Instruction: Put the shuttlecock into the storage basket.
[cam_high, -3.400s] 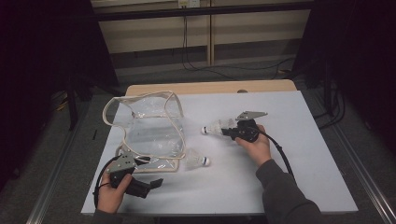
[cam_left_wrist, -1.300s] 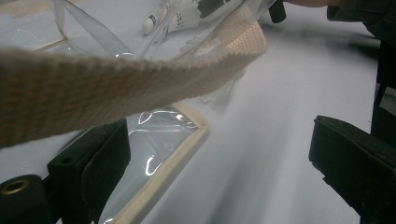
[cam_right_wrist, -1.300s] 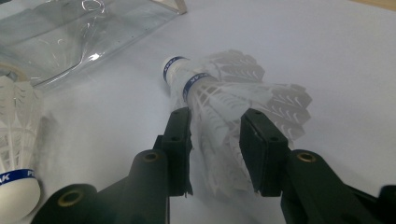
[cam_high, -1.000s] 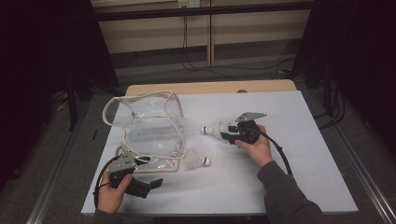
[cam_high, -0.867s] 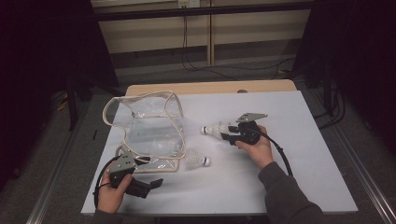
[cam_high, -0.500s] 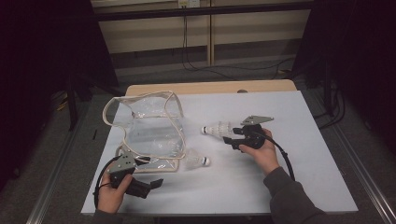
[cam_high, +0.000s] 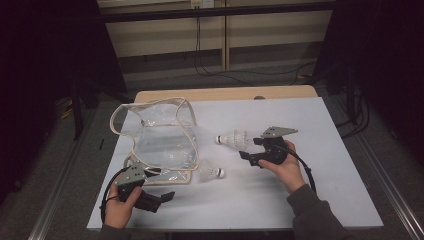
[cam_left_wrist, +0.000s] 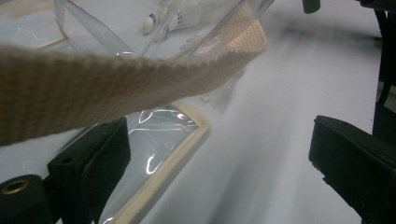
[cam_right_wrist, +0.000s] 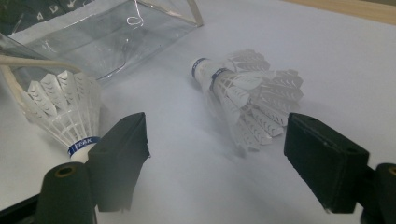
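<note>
The right tongs (cam_high: 251, 148) have just been opening and stand wide, nothing pinched, just beside the white feathered shuttlecock (cam_high: 234, 139) lying on the pale surface (cam_high: 310, 190). The left tongs (cam_left_wrist: 219, 172) are open beside the clear plastic bag with beige trim (cam_high: 160, 145).

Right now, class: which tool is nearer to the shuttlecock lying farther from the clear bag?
The right tool. It sits just beside that shuttlecock, jaws open and apart from it. The left tool is at the table's near edge, by the clear bag.
</note>
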